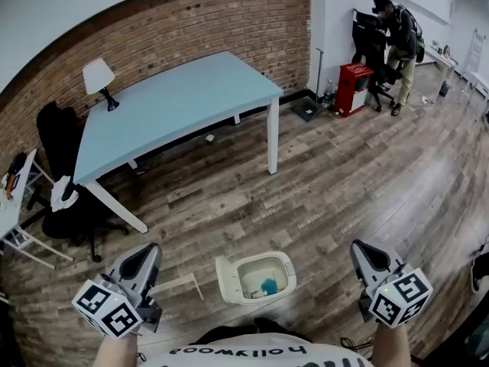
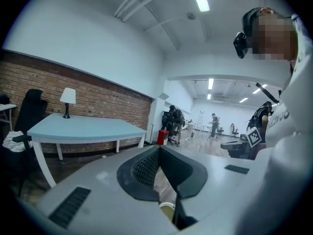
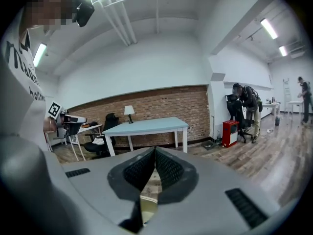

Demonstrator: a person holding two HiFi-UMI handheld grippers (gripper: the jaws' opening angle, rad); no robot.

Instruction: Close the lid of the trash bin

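Observation:
In the head view a small cream trash bin (image 1: pixel 289 270) stands on the wooden floor just in front of me. Its lid (image 1: pixel 226 279) is swung open to the left and stands nearly upright. Something blue (image 1: pixel 268 286) lies inside. My left gripper (image 1: pixel 153 249) hangs shut and empty left of the bin, apart from the lid. My right gripper (image 1: pixel 357 247) is shut and empty to the right of the bin. In the left gripper view the jaws (image 2: pixel 158 148) meet at the tip, with a sliver of the bin (image 2: pixel 167 209) below. The right gripper view shows closed jaws (image 3: pixel 155 150) above a bit of the bin (image 3: pixel 148 207).
A light blue table (image 1: pixel 176 102) with a white lamp (image 1: pixel 98 79) stands against the brick wall. A black office chair (image 1: pixel 65 197) is at the left. A red cabinet (image 1: pixel 354 88) and a person (image 1: pixel 399 44) are at the far right.

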